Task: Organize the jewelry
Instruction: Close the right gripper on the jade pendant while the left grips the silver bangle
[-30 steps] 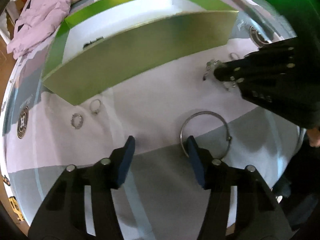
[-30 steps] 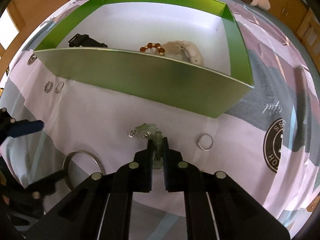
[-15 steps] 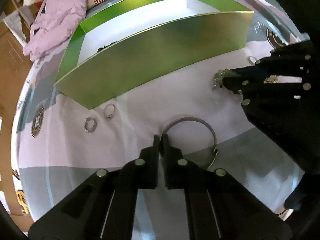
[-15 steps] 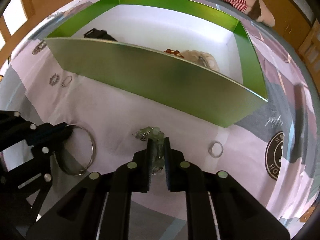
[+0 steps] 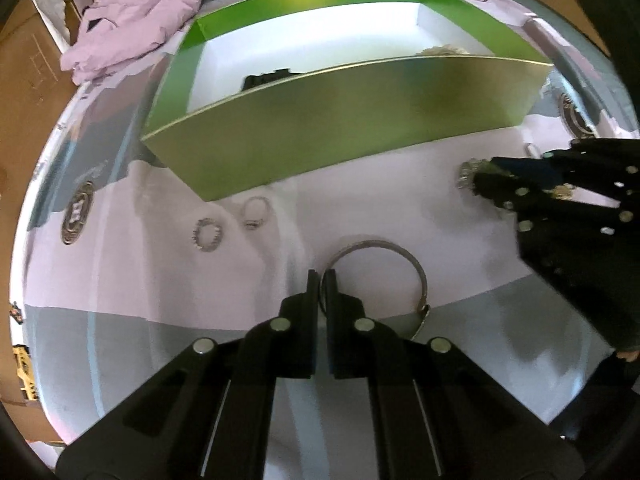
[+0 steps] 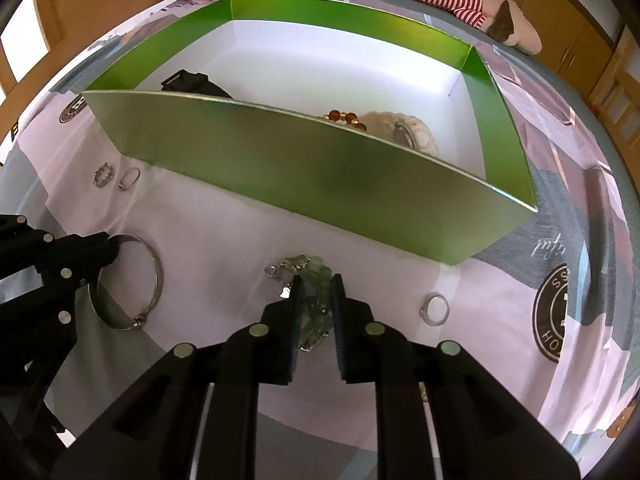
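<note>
A silver bangle (image 5: 416,276) lies on the pink and grey cloth. My left gripper (image 5: 320,276) is shut on the bangle's left rim. In the right wrist view the same bangle (image 6: 157,276) sits beside the left gripper (image 6: 108,246). A pale green bead bracelet (image 6: 316,276) lies on the cloth in front of the green box (image 6: 320,176). My right gripper (image 6: 318,282) has it between its jaws, which are opening, though the pads still seem to touch the beads. In the left wrist view the right gripper (image 5: 476,180) shows with the bracelet (image 5: 466,170) at its tip.
A toothed ring (image 5: 207,235) and a plain ring (image 5: 256,210) lie left of the bangle; another ring (image 6: 435,309) lies right of the bracelet. The box holds a black item (image 6: 192,82), amber beads (image 6: 346,116) and a cream piece (image 6: 416,132). Pink clothing (image 5: 132,12) lies behind.
My left gripper went from wide open to shut on the bangle's rim and shifted a little. The right gripper's jaws have parted slightly around the bracelet.
</note>
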Demonstrator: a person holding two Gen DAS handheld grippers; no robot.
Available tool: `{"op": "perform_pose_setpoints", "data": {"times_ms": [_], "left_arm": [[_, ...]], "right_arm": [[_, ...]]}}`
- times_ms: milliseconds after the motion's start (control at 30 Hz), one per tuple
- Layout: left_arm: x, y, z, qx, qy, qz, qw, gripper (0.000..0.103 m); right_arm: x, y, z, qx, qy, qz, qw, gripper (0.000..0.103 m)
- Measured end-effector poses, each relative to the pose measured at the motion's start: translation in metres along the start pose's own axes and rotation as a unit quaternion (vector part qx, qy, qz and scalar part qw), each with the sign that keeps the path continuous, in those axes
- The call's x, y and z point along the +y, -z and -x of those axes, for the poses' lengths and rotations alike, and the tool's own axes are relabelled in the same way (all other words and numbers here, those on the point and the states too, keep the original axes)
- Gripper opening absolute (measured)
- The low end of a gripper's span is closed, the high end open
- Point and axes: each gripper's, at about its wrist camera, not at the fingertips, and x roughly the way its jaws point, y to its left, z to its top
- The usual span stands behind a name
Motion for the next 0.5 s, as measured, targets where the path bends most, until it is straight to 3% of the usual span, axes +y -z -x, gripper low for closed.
{"op": "perform_pose_setpoints", "data": {"times_ms": [100,200,500], "left_arm": [[-0.005,-0.001,-0.001,-0.001,0.001,-0.005,1.0,0.005],[-0.003,0.0,0.0,-0.003,0.003,0.003,1.0,0.016],[-0.009,0.011,0.006,-0.002,-0.01,0.045,0.999,0.016]], "right_arm": [[0.0,-0.001,0.0,0.001,0.0,0.001,1.0,0.018],[-0.002,-0.003,-0.002,0.001,0.002,0.0,1.0,0.023],[-0.004,-0.003,-0.002,-0.002,0.004,-0.004,1.0,0.028]]}}
